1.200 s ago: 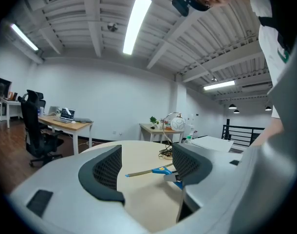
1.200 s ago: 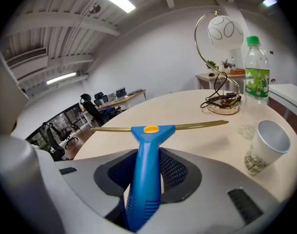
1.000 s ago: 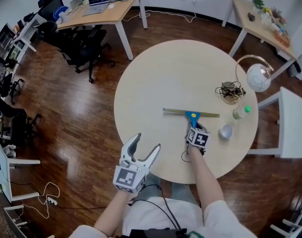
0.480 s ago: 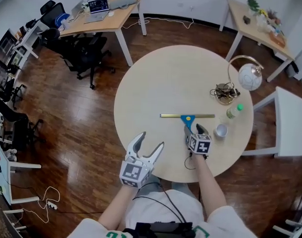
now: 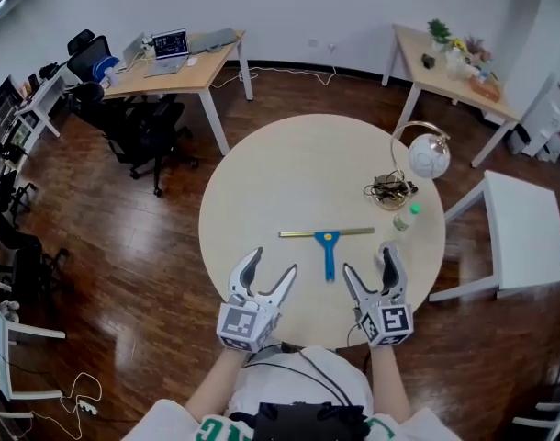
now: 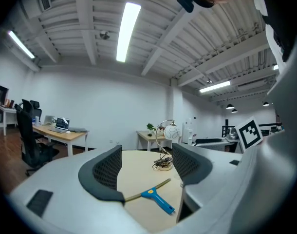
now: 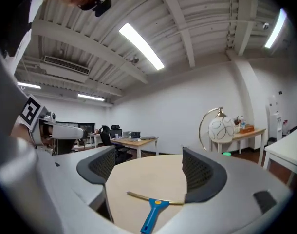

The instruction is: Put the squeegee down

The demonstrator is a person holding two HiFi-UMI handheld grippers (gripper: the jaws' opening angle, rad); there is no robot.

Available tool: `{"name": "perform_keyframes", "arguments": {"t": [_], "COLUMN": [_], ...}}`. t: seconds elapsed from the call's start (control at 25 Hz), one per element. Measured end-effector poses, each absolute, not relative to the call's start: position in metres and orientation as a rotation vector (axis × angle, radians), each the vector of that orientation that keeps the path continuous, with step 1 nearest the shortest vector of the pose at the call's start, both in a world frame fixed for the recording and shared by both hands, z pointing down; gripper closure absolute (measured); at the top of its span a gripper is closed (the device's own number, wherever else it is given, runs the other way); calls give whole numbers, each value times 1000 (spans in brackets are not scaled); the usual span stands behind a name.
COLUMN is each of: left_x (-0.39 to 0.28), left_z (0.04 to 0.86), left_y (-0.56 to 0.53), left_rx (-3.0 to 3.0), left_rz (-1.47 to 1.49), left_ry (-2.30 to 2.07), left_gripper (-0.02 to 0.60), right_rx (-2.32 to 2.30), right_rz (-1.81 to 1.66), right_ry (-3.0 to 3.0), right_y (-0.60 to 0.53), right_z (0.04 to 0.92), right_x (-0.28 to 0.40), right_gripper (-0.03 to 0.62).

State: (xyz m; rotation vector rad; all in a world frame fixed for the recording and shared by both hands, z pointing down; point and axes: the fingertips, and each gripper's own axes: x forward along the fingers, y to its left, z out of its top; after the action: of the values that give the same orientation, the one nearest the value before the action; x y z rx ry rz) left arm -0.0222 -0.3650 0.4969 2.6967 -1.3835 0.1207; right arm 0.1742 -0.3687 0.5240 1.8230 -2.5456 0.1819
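Note:
The squeegee (image 5: 328, 249) lies flat on the round pale table (image 5: 289, 173), its blue handle toward me and its brass-coloured blade bar across the far end. It also shows in the left gripper view (image 6: 156, 199) and the right gripper view (image 7: 151, 212). My right gripper (image 5: 370, 265) hovers near the table's front edge, just right of the handle and apart from it. Its jaws are opening, with nothing between them (image 7: 148, 172). My left gripper (image 5: 269, 266) stands open and empty, left of the handle (image 6: 146, 167).
At the table's right side stand a globe lamp (image 5: 428, 157), a tangle of cables (image 5: 387, 189) and a green-capped bottle (image 5: 404, 217). A white side table (image 5: 523, 228) is to the right. A desk with a laptop (image 5: 170, 58) and office chairs (image 5: 147, 122) are at the far left.
My right gripper let go of the squeegee's handle, opened wide and rose off the table toward me. The squeegee stays lying on the table. The left gripper lifted a little.

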Motion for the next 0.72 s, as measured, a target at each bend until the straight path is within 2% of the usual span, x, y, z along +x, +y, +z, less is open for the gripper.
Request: {"name": "perform_keyframes", "arguments": {"t": [0.16,0.4,0.72], "left_x": [-12,-14,1], "left_z": [480,472,467], "left_y": [-366,-369,-369], "left_rx": [2697,2641,2680], "left_rz": [48,-64,-24], "left_ry": [-1405,-1445,-1434], "left_gripper": [261,259,259], "right_rx": [1951,1916,1920], "right_rz": [67,-1,26], "right_ry": [-2601,-2457,-2514], "right_y": [-348,-343,-348], "right_z": [493,499,477], "right_x": [183,186,191], "right_gripper": [134,161,161]}}
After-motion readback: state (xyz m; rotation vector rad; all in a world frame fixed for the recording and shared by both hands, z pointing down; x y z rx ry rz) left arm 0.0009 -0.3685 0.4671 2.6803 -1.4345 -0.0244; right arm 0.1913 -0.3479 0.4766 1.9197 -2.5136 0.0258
